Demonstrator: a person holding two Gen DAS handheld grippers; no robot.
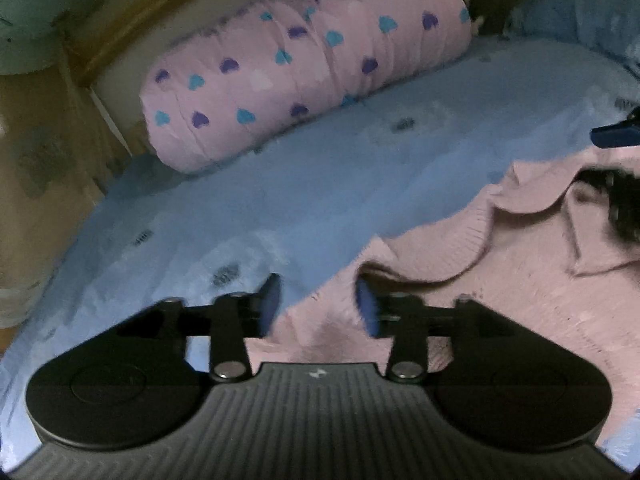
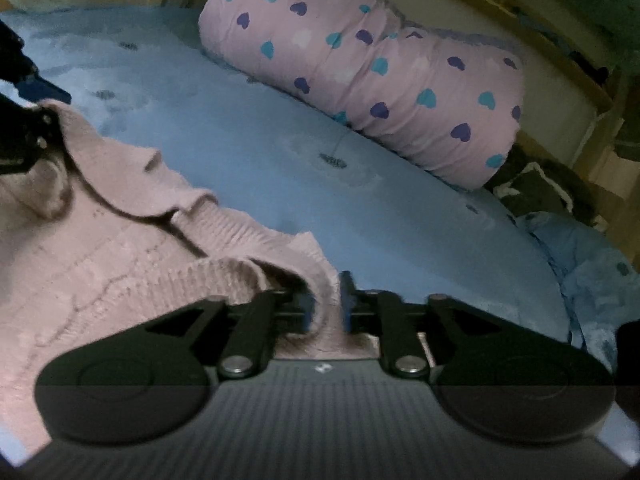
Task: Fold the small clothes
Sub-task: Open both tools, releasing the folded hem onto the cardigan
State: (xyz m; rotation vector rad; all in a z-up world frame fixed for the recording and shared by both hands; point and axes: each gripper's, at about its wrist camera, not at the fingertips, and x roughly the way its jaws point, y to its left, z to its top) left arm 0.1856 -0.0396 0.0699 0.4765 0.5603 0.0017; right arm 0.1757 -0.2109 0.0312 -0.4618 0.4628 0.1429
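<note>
Across the blue bedsheet (image 1: 280,184), a pink heart-print bolster (image 1: 304,60) lies beyond the pink knit sweater (image 2: 100,232). At the sweater's one edge, the left gripper (image 1: 316,304) has jaws parted, astride the hem; at its opposite edge, the right gripper (image 2: 326,300) pinches a ribbed fold.

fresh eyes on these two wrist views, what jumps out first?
The pink knit sweater spread on the blue bedsheet, with the right tongs pinching its ribbed edge. The left tongs stand open over its opposite edge. Behind, a pink heart-print bolster lies across the bed.
</note>
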